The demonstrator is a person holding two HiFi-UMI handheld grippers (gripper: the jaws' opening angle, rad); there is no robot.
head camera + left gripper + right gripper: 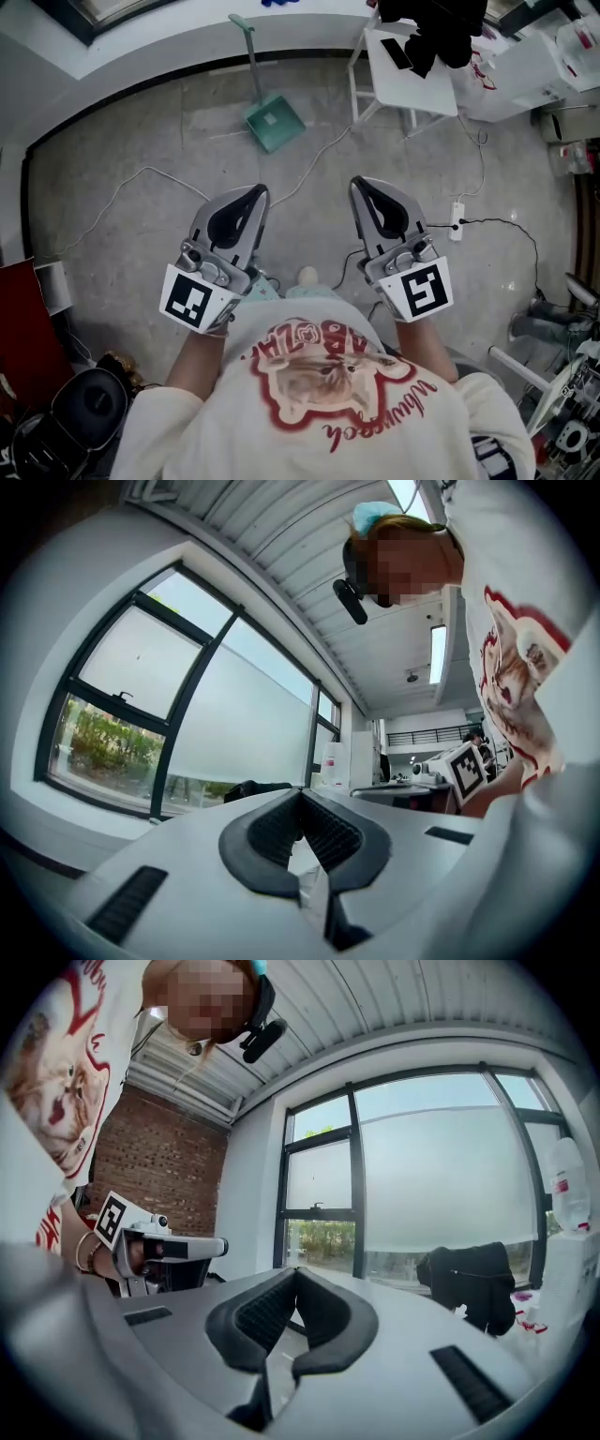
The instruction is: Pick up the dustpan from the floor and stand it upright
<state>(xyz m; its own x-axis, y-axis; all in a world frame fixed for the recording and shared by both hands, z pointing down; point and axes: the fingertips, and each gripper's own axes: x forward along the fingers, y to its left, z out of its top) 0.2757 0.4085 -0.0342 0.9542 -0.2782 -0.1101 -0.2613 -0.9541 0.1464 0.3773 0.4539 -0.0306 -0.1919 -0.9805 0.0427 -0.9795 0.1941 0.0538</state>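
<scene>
The teal dustpan (275, 124) stands on the grey floor near the white wall, and its long handle (249, 52) runs up toward the wall. Both grippers are held in front of the person's chest, far from it. My left gripper (255, 194) is shut with nothing in it, its ribbed pads meeting at the tip (300, 794). My right gripper (361, 185) is also shut and empty (295, 1272). Both gripper views look level across the room at windows, and the dustpan is in neither of them.
A white table (412, 66) with a black garment (436, 28) on it stands right of the dustpan. Cables (141, 178) and a power strip (457, 220) lie on the floor. A red panel (23, 319) and dark gear (94, 403) sit at lower left.
</scene>
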